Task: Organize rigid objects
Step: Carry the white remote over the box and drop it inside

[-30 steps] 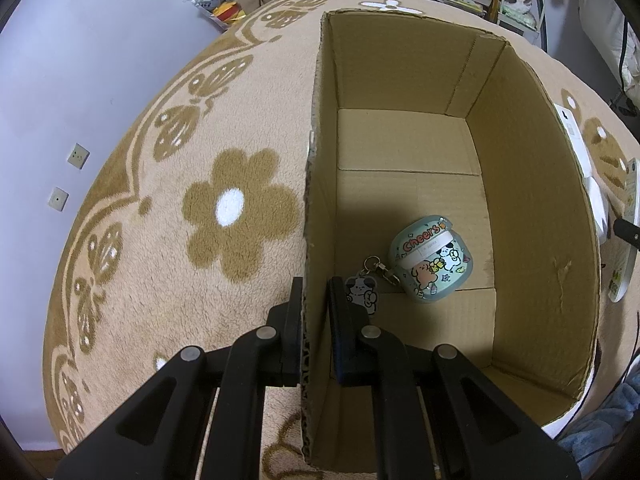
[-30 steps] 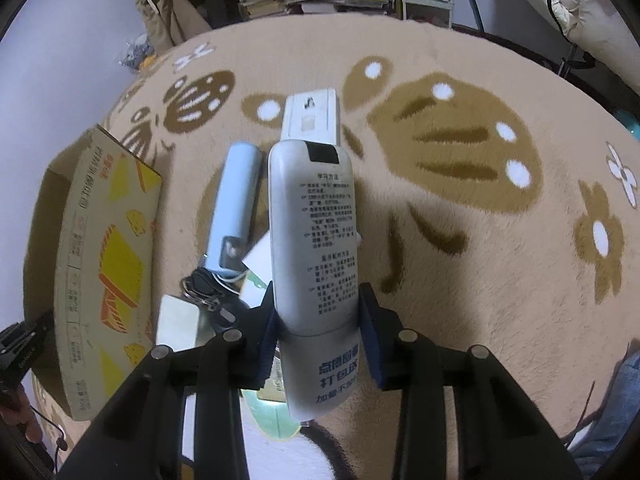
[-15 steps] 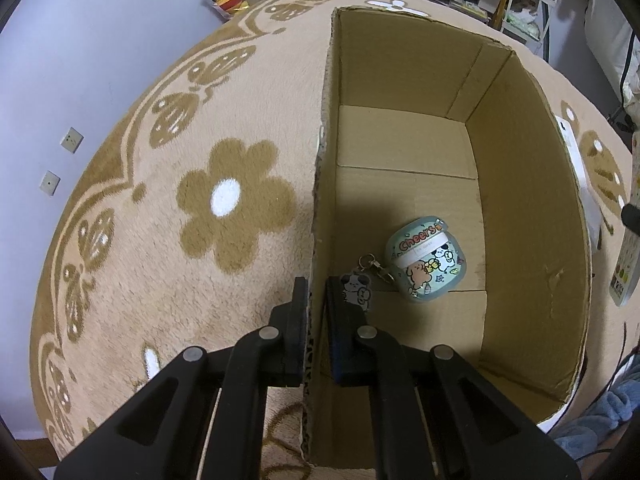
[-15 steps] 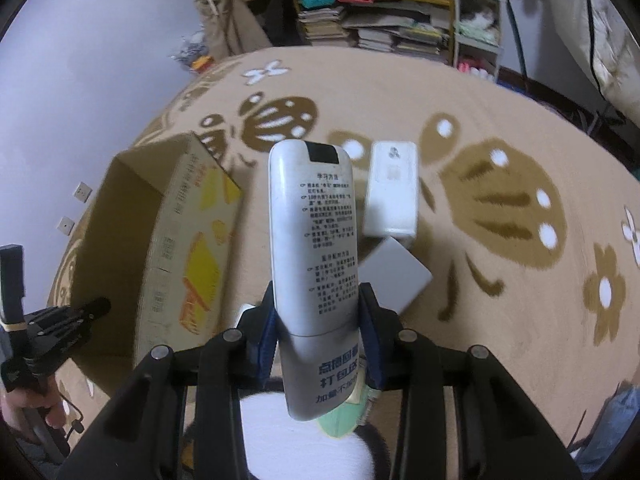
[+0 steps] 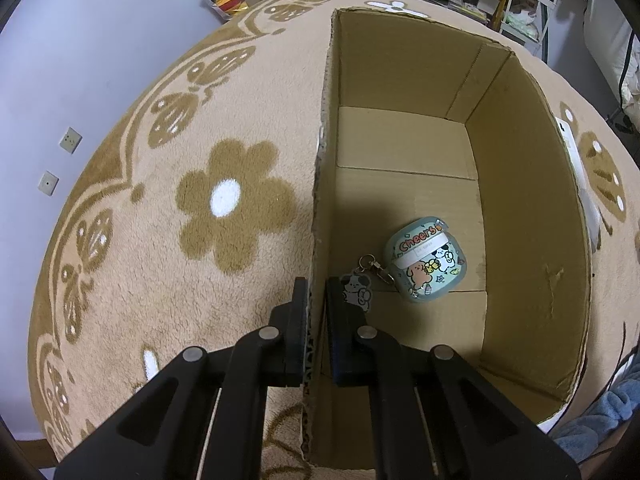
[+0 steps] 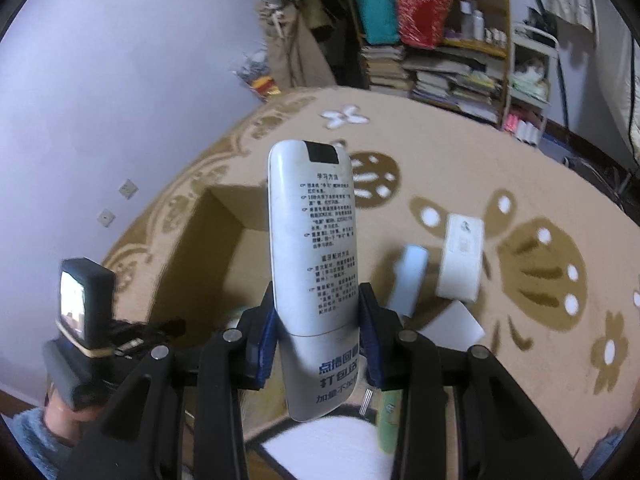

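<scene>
My left gripper [image 5: 317, 300] is shut on the left wall of an open cardboard box [image 5: 320, 184]. Inside the box lies a teal cartoon earbud case [image 5: 426, 258] with a small dog charm [image 5: 356, 290] on a clasp. My right gripper [image 6: 316, 312] is shut on a white remote control [image 6: 312, 248], held back side up, above the box [image 6: 216, 248]. On the rug to the right lie a pale blue tube [image 6: 410, 276], a white rectangular device [image 6: 460, 260] and a grey card [image 6: 454, 326].
The box stands on a tan rug with brown flower patterns [image 5: 228, 200]. My left hand-held gripper body [image 6: 84, 320] shows at the left of the right wrist view. Bookshelves with stacked books [image 6: 440, 72] stand at the back. A white wall [image 5: 80, 60] runs along the left.
My right gripper has lifted the remote and swung left, so the box now lies under and behind it. My left gripper stays clamped on the box wall.
</scene>
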